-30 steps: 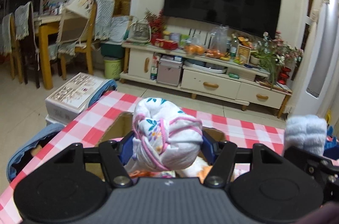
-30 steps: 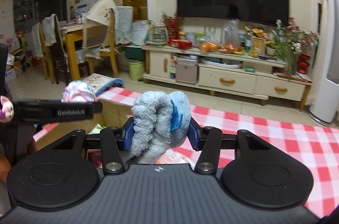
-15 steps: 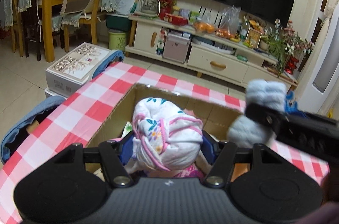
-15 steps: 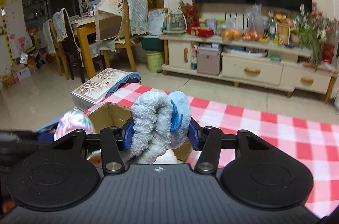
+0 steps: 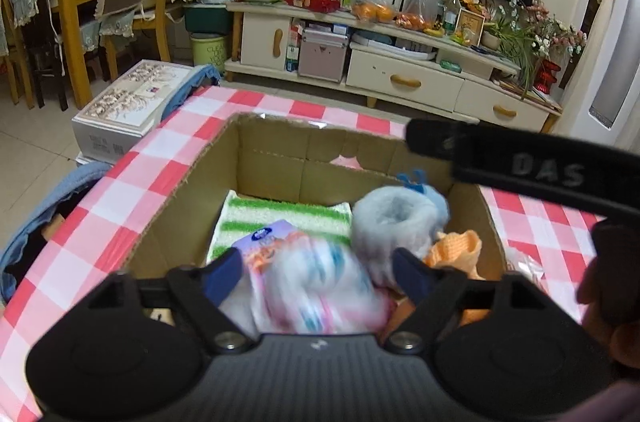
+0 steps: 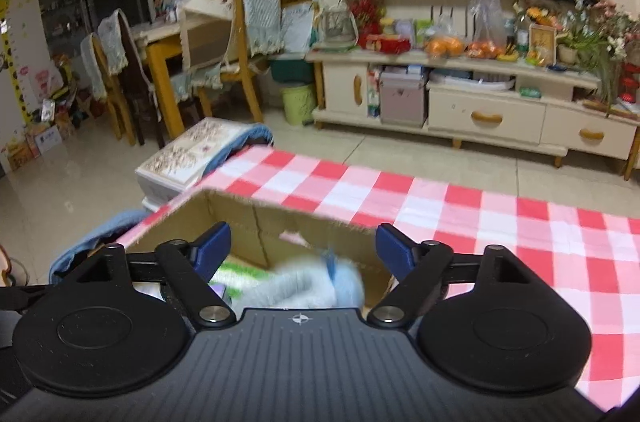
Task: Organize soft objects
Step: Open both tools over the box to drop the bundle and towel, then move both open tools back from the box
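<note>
both grippers are held over an open cardboard box on a red-checked tabletop, and the fingers of each have just been opening, now spread wide with nothing pinched. the floral cloth bundle is blurred, dropping free between the left gripper fingers, while the blue fluffy roll is seen below the right gripper, inside the box beside a green striped towel. the release is best finished with fingers kept apart and lifted straight up, clear of the box walls.
</note>
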### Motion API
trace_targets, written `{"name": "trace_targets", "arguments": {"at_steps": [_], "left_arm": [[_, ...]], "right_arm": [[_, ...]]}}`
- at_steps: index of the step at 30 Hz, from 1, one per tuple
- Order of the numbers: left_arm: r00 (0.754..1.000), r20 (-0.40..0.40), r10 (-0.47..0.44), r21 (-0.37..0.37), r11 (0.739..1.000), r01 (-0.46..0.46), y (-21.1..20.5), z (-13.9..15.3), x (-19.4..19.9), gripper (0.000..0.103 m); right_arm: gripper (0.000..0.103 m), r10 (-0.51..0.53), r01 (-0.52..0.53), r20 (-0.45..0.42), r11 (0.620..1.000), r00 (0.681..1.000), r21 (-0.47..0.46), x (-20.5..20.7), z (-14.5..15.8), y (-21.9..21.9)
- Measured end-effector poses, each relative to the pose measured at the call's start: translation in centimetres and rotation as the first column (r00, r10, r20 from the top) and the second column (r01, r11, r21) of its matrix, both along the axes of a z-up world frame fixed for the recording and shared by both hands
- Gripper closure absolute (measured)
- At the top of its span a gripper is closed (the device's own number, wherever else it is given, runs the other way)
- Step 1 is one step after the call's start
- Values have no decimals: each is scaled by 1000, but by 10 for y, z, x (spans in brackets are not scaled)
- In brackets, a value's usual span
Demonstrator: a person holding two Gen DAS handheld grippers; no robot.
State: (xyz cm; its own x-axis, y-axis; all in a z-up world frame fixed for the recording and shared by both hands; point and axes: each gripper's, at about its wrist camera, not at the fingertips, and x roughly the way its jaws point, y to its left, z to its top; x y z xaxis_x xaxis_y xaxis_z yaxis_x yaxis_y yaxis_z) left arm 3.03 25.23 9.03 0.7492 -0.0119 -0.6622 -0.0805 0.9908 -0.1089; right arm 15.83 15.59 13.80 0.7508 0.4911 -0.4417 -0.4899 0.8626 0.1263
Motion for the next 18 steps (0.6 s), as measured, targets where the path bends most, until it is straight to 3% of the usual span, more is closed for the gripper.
{"name": "trace_targets", "arguments": {"at_steps": [8, 18], "left_arm": [[998, 58, 32, -6, 999, -32, 3, 13, -14, 1], [993, 106, 43, -12, 999, -42, 1, 16, -30, 1]], "right_arm": [[2, -142, 138, 99, 989, 985, 44, -37, 23, -36], [0, -305, 301, 101, 952, 947, 52, -82, 7, -83]]}}
